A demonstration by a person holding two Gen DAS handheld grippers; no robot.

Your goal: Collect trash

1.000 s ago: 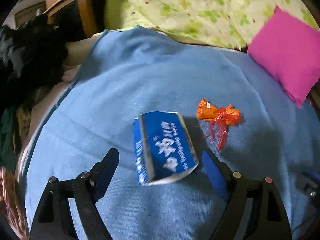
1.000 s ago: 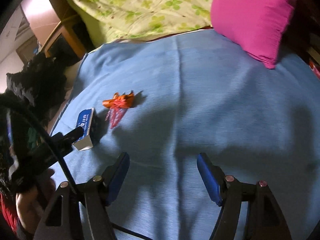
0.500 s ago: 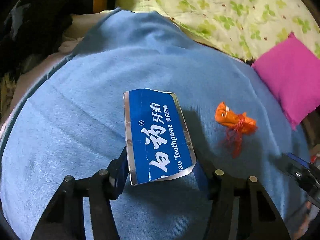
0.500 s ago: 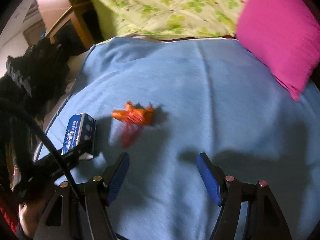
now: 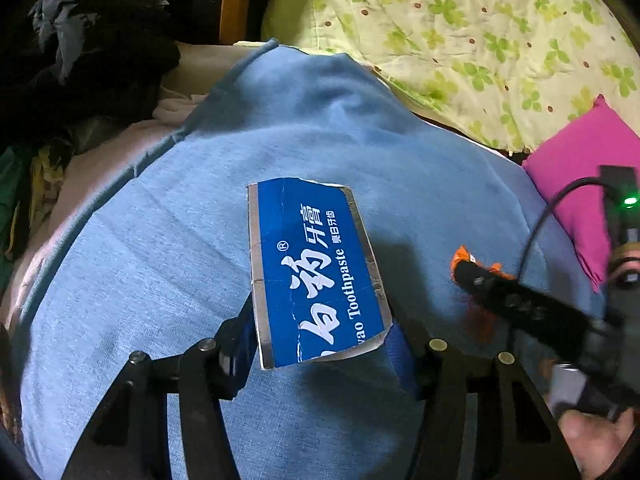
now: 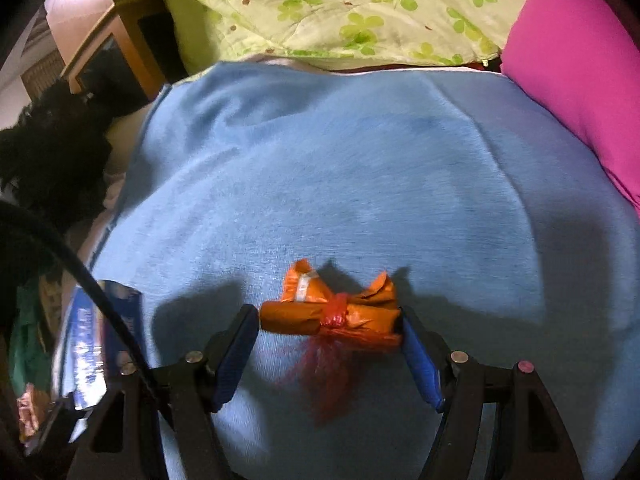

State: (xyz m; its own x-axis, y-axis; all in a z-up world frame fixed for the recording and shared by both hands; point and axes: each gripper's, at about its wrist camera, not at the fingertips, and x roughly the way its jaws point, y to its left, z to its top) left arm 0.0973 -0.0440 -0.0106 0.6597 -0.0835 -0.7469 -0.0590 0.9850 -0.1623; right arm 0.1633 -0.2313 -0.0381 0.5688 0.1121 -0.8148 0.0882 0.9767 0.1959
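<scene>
A blue toothpaste box [image 5: 316, 272] sits between the fingers of my left gripper [image 5: 320, 344], which is shut on its near end above the blue blanket [image 5: 200, 240]. The box also shows at the left edge of the right wrist view [image 6: 96, 344]. An orange wrapper tied with red plastic [image 6: 336, 312] lies on the blanket between the open fingers of my right gripper [image 6: 328, 340], which stand on either side of it. In the left wrist view the wrapper [image 5: 464, 258] is partly hidden behind the right gripper.
A pink pillow [image 6: 580, 60] lies at the right. A green-flowered quilt [image 6: 340, 4] lies at the back. Dark clothes [image 6: 48, 152] are piled beyond the blanket's left edge, next to a wooden frame [image 6: 120, 32].
My left gripper closed on the toothpaste box. My right gripper moved left and forward until the orange wrapper came between its open fingers.
</scene>
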